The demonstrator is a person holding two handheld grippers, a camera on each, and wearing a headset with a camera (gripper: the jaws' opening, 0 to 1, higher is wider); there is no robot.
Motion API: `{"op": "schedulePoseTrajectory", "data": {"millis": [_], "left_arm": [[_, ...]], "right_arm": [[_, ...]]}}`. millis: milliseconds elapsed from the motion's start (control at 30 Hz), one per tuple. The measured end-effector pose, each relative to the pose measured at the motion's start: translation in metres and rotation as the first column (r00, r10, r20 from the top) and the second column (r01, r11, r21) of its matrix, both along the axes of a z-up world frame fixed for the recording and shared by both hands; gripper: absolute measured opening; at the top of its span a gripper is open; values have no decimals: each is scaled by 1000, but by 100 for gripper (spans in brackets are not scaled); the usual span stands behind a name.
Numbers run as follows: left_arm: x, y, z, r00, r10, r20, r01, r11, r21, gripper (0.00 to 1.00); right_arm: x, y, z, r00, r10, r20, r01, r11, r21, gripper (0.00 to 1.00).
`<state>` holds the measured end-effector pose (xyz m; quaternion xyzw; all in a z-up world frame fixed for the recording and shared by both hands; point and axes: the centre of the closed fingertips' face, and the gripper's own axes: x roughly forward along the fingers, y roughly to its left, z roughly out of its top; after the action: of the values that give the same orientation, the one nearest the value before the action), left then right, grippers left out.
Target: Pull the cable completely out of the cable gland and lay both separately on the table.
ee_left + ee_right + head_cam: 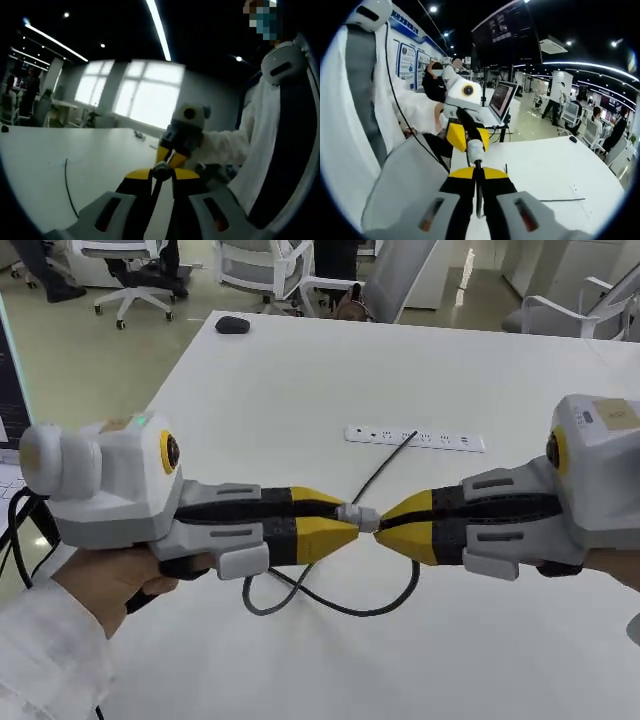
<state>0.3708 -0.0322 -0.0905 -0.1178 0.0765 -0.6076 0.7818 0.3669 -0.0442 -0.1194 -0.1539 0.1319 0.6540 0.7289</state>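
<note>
Above the white table (pixel 300 380) my two grippers meet tip to tip. The left gripper (pixel 355 524) is shut on the small grey cable gland (pixel 350 513), which sits at its jaw tips (pixel 162 171). From the right, my right gripper (pixel 380 525) is shut on the black cable (pixel 330 606) just beside the gland (pixel 475 150). The cable (pixel 478 195) runs back between the right jaws. Its slack loops on the table below the grippers, and one strand rises toward the power strip (pixel 414 438). In the left gripper view the right gripper (pixel 170 156) faces me closely.
A white power strip lies at mid table behind the grippers. A black mouse (pixel 232 325) rests near the far edge. Office chairs (pixel 130 270) stand beyond the table. A laptop (pixel 502 100) sits on a stand to my left.
</note>
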Motion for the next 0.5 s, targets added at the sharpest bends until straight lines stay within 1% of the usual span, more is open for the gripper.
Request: {"op": "schedulePoseTrajectory", "data": {"millis": [67,133,167,200,233,267,300,367,433,500], "left_arm": [[1,-1,12,1000,-6,14,6,1000,-13,17],[1,-2,21,999,-13,33,13,1000,-3,18],[0,-3,23,998,-23,60,22,999,24,19],[-1,-4,23,997,-30,73,27,999,43,21],[-1,-5,23,996,-34,82,28,997,66,22],[-1,-5,23,993,-39,107,29,995,99,24],[-1,-6,25,992,-39,123,25,993,114,24],[-3,-8,28,990,-43,133,26,992,124,23],[-4,-9,31,987,-46,152,25,990,139,23],[-4,-9,33,985,-45,166,21,989,146,23]], "right_arm": [[-2,-3,4,1000,-13,-4,13,1000,-18,2],[-2,-6,10,999,-35,-14,35,999,-15,2],[-2,-7,16,998,-52,-30,52,999,0,2],[-2,-8,18,996,-68,-48,69,998,8,2],[-1,-10,21,994,-85,-65,86,996,9,2],[0,-11,24,993,-96,-75,97,995,9,2],[0,-13,28,992,-102,-79,102,995,3,2],[-1,-14,32,990,-110,-84,110,994,-3,2],[-1,-16,37,987,-131,-88,130,991,-26,2],[-2,-17,41,987,-133,-86,130,991,-34,2]]}}
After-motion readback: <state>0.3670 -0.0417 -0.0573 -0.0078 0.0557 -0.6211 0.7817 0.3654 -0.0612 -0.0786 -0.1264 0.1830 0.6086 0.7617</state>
